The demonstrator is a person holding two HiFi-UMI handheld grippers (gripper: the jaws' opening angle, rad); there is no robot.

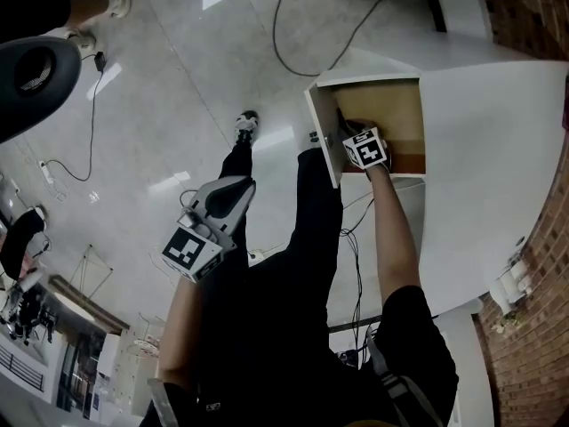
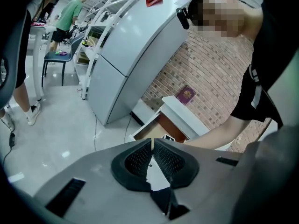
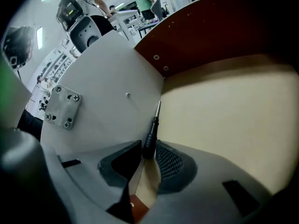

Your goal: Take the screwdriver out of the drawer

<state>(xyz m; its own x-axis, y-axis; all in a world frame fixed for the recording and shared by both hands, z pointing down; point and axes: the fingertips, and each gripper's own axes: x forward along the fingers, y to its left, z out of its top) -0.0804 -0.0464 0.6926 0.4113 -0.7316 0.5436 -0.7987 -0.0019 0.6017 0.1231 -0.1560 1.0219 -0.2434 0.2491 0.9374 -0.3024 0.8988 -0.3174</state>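
Right gripper is clamping the screwdriver inside the open drawer.
Its jaws are pinching the black handle, and the metal tip is pointing away along the drawer's white wall, just above the pale wooden floor. The left gripper is hanging beside the person's leg, well apart from the drawer, its jaws pressing together on nothing.

The screwdriver has a black handle and a silvery shaft. The drawer is pale tan inside, with a white front and a reddish-brown side wall. The right gripper and left gripper are grey with black ribbed pads. Their cubes carry black-and-white square markers. The brick wall is red-brown.
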